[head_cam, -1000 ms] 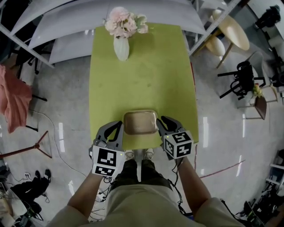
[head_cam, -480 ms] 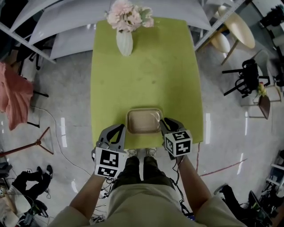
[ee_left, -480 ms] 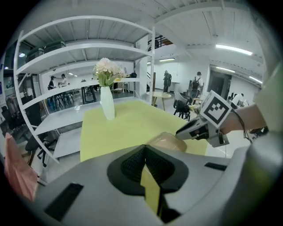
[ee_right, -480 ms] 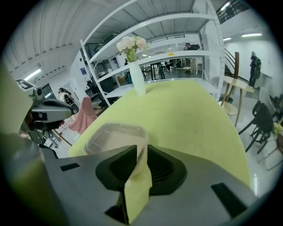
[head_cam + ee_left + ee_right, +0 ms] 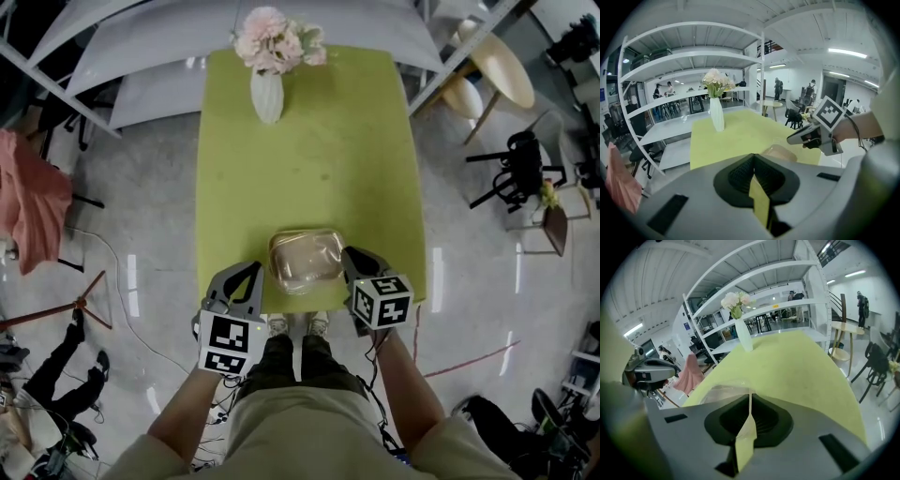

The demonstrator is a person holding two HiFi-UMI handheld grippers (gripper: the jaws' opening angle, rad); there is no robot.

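The person stands at the near end of a long lime-green table (image 5: 309, 159), a gripper in each hand. A tan rectangular plastic box with a clear lid (image 5: 305, 261) sits on the table right at its near edge, between the two tools. The left gripper (image 5: 255, 269) hangs just off the box's near left corner, its jaws pressed together with nothing in them; only a thin slit of green shows between the pads. The right gripper (image 5: 349, 253) is just beside the box's right side, clenched the same way and empty. Neither one visibly touches the box.

At the far end of the table stands a white ribbed vase of pale pink flowers (image 5: 267, 94), well apart from the box. Beyond it runs white metal shelving (image 5: 141, 56). The table rests on a glossy grey floor (image 5: 469, 281) that throws back the ceiling lights. A salmon-pink cloth (image 5: 33, 202) hangs at the left. At the far right are round pale wooden stools (image 5: 502, 70), with a black chair (image 5: 516, 169) nearer on that side. Cables trail on the floor by the person's feet.
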